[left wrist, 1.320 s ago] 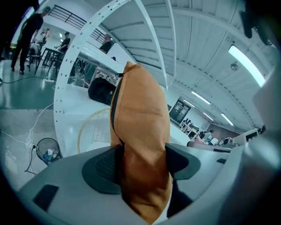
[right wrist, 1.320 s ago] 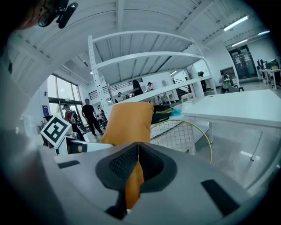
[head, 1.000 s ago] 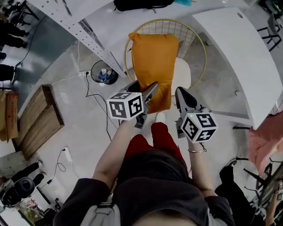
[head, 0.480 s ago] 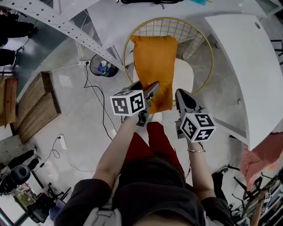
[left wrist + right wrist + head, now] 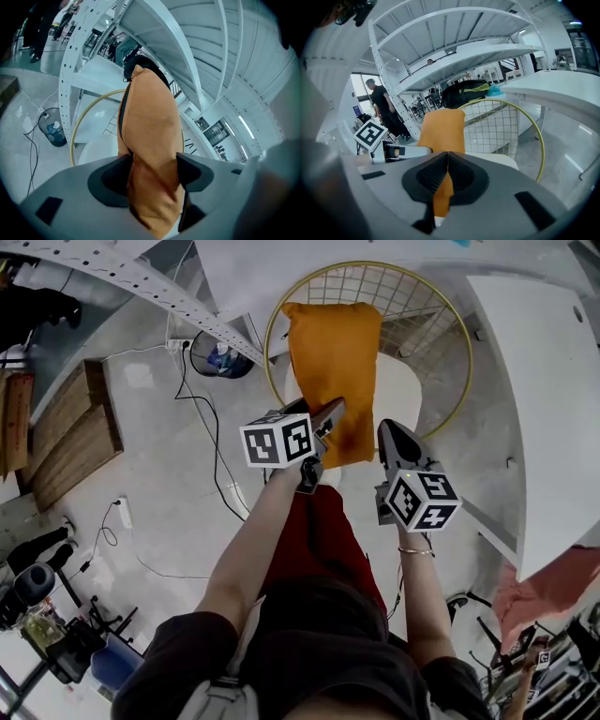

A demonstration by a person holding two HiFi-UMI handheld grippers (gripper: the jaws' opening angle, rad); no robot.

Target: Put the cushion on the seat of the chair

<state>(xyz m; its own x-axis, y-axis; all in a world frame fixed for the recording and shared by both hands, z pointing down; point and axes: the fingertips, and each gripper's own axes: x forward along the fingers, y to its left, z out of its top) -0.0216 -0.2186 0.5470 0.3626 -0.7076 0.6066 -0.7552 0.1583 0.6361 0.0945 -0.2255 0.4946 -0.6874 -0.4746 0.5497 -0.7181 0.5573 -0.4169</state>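
Cushion [image 5: 330,352], plump and orange, creased where left tool [image 5: 330,420] pinches it.

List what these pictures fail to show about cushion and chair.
- Cushion underside, any contact with chair seat: head view, cushion covers it.
- Chair legs: head view, under the seat.
- Seat, left gripper view: mostly behind the cushion.
- Cushion's near corner: head view, behind left gripper.
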